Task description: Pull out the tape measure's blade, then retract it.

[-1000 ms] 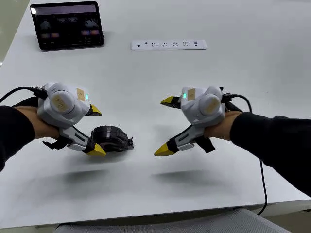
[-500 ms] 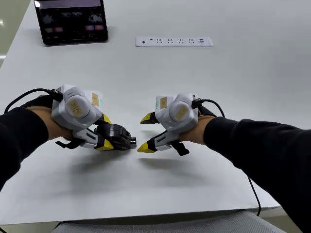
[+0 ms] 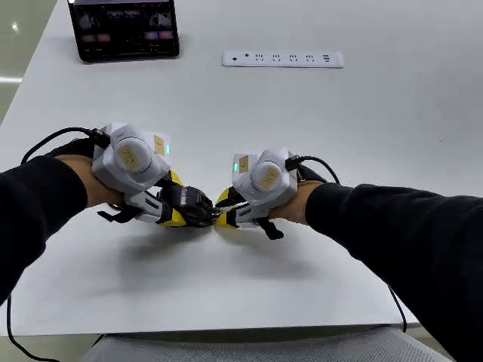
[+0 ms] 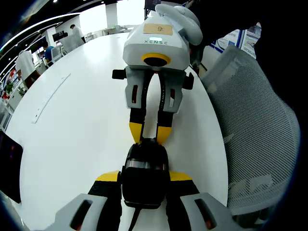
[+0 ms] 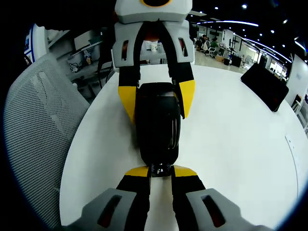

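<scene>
A black tape measure (image 3: 194, 205) lies low on the white table (image 3: 355, 128), with my left gripper (image 3: 179, 202) shut on its body. In the left gripper view the case (image 4: 144, 175) sits between my yellow fingertips (image 4: 109, 176). My right gripper (image 3: 220, 212) faces it from the right, jaws drawn in on the blade's end hook (image 5: 161, 168) at the case's front. The right gripper view shows the case (image 5: 156, 120) straight ahead, with the left gripper's yellow pads (image 5: 126, 100) on both of its sides. No blade is drawn out.
A dark tablet (image 3: 124, 29) stands at the table's far left and a white power strip (image 3: 283, 59) lies at the far middle. A grey mesh chair (image 4: 250, 144) is at the near edge. Cables trail from both grippers.
The two grippers have come together. The left gripper has shut on the tape measure; the right has moved left to the case's front and closed on the blade's hook.
</scene>
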{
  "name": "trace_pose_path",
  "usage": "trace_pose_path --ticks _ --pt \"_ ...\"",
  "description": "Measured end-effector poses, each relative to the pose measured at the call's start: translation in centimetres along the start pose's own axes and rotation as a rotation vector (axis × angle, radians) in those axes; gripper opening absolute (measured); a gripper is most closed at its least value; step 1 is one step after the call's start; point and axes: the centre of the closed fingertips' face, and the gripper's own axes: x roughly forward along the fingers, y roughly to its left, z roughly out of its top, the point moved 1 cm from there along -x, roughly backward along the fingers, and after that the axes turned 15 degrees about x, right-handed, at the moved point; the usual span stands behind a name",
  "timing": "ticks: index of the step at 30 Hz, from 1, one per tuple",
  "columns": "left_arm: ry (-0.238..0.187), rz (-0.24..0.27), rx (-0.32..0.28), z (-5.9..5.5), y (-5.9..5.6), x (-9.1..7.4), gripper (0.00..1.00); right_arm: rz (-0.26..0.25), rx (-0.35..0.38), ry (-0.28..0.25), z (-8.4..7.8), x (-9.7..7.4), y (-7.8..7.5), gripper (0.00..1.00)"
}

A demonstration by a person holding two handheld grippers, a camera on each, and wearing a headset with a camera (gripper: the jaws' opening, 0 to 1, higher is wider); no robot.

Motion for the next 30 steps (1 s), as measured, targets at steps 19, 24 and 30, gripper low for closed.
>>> trace_pose_path --ticks 19,24,30 --pt "-0.007 0.005 -0.013 0.1 0.0 0.0 0.31 0.005 0.019 0.014 -0.7 -0.8 -0.3 0.09" --pt "-0.005 0.007 -0.016 0.0 0.0 0.0 0.31 0.000 0.034 0.021 -1.5 -1.5 -0.6 0.09" --pt "-0.002 0.009 -0.019 0.0 0.0 0.0 0.31 -0.003 0.042 0.026 -2.0 -2.1 -0.8 0.09"
